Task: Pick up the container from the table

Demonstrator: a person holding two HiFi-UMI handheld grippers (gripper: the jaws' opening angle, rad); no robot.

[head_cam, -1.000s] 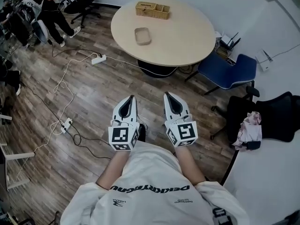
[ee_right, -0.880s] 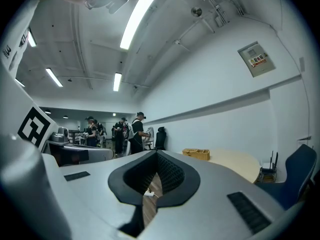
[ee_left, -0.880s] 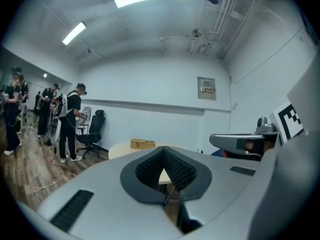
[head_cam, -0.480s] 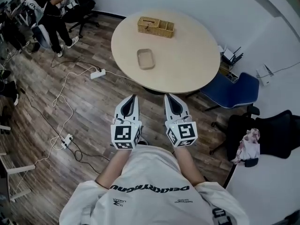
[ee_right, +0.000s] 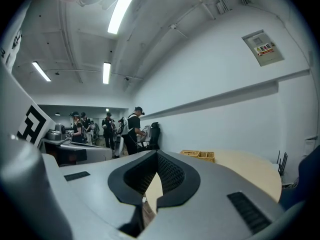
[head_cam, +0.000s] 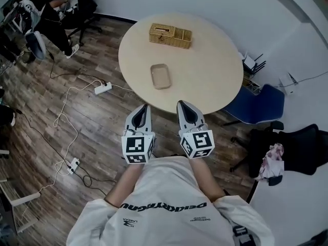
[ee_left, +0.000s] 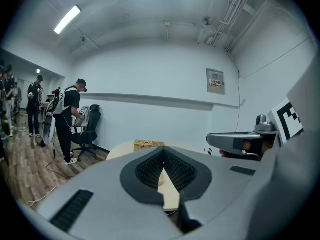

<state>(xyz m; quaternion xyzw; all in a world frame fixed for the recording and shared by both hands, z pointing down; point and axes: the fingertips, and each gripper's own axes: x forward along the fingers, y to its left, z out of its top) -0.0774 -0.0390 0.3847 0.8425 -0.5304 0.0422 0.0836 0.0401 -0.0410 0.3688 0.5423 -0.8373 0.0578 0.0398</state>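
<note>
R hand-held gripper (ee_right: 150,199) jaws together, empty; table (ee_right: 250,176) w/ wicker basket (ee_right: 198,155) ahead, ppl (ee_right: 132,129) at left

Place: I read this as an office-style lab workroom | Floor: wood-look planks (head_cam: 36,101), a power strip (head_cam: 102,88) lying on them | Furniture: round table (head_cam: 215,81), blue chair (head_cam: 256,104), black swivel chair (ee_left: 91,129) | Ceiling: strip lights (ee_right: 122,6), bare pipework (ee_left: 235,9) | People (ee_right: 134,129): several standing at benches in the background

White shirt (head_cam: 163,228), black lettering (head_cam: 164,205), white left hand-held gripper (head_cam: 144,107), matching right hand-held gripper (head_cam: 180,103)
</note>
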